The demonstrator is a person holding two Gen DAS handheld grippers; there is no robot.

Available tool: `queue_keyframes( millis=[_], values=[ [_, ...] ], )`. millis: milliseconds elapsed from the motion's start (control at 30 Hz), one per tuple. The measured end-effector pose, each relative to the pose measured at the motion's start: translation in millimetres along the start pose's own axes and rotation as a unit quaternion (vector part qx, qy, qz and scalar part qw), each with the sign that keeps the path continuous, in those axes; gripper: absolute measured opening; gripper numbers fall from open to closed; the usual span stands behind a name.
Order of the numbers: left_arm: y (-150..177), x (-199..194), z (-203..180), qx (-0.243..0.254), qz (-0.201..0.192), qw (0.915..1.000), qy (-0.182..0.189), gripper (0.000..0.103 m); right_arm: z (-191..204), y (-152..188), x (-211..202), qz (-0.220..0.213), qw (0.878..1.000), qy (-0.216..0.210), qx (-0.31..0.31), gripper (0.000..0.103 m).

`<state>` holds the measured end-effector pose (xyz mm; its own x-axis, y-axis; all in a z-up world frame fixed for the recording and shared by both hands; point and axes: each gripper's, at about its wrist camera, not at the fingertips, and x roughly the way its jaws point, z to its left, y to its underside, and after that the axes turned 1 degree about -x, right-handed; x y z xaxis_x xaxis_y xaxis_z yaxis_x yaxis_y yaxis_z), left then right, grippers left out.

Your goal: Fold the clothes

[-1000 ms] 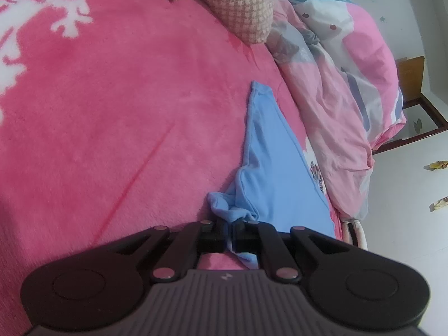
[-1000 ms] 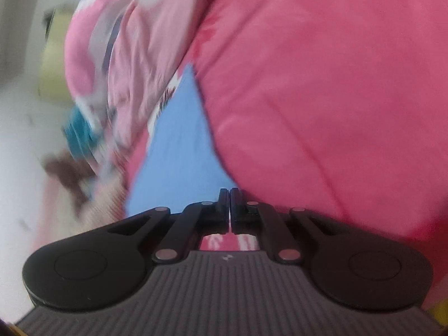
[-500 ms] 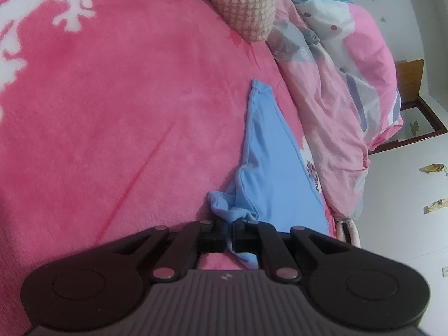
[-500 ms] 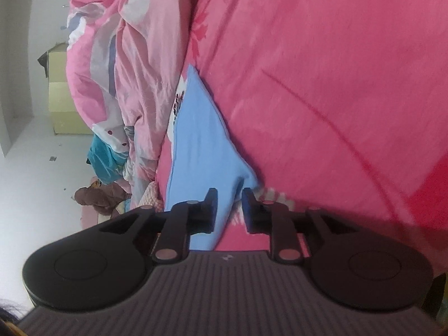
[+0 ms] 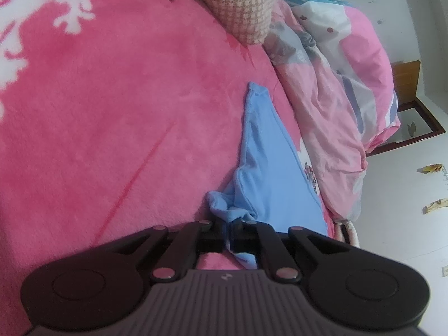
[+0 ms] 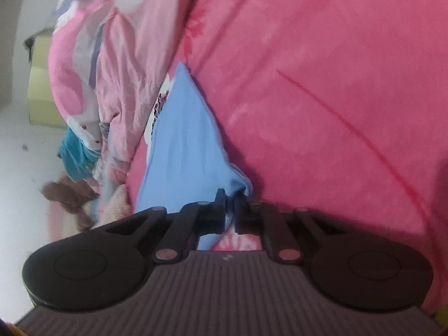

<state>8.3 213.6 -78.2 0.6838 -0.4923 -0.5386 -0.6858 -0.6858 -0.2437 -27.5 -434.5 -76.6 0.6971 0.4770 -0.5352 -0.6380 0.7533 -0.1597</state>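
Observation:
A light blue garment [image 5: 268, 168] lies flat along the right edge of the pink fleece blanket [image 5: 112, 112], with a printed white patch on its far side. My left gripper [image 5: 229, 225] is shut on a bunched corner of it at the near end. In the right wrist view the same blue garment [image 6: 184, 145] runs away from me as a narrowing strip. My right gripper [image 6: 229, 210] is shut on its near corner, with blue cloth showing between the fingers; this view is slightly blurred.
A rumpled pink patterned quilt [image 5: 336, 84] is piled beside the garment, also seen as the quilt [image 6: 106, 70]. A checked pillow [image 5: 240, 8] and beige cloth lie at the far end. Wooden furniture [image 5: 406, 84] and white floor sit past the bed edge. A yellow box [image 6: 42, 84] stands on the floor.
My right gripper, shut one second ago and open half a second ago, has closed on the garment's corner. The left gripper stays shut on its corner, barely moved.

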Motion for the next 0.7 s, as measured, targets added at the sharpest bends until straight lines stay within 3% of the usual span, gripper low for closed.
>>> queue_keyframes(
  millis=[333, 500, 700],
  values=[
    [16.4, -61.4, -8.0, -0.011, -0.005, 0.9987, 0.05, 0.002, 22.6, 22.9, -50.3, -0.044, 0.997, -0.031, -0.048, 0.001],
    [32.3, -88.4, 2.2, -0.008, 0.0, 0.9992, 0.039, 0.002, 8.0, 35.9, -73.0, -0.047, 0.997, -0.033, -0.044, 0.001],
    [41.8, -76.4, 26.3, -0.002, 0.031, 0.9994, -0.015, 0.003, -33.0, 30.8, -88.9, -0.077, 0.997, -0.006, -0.008, 0.006]
  ],
)
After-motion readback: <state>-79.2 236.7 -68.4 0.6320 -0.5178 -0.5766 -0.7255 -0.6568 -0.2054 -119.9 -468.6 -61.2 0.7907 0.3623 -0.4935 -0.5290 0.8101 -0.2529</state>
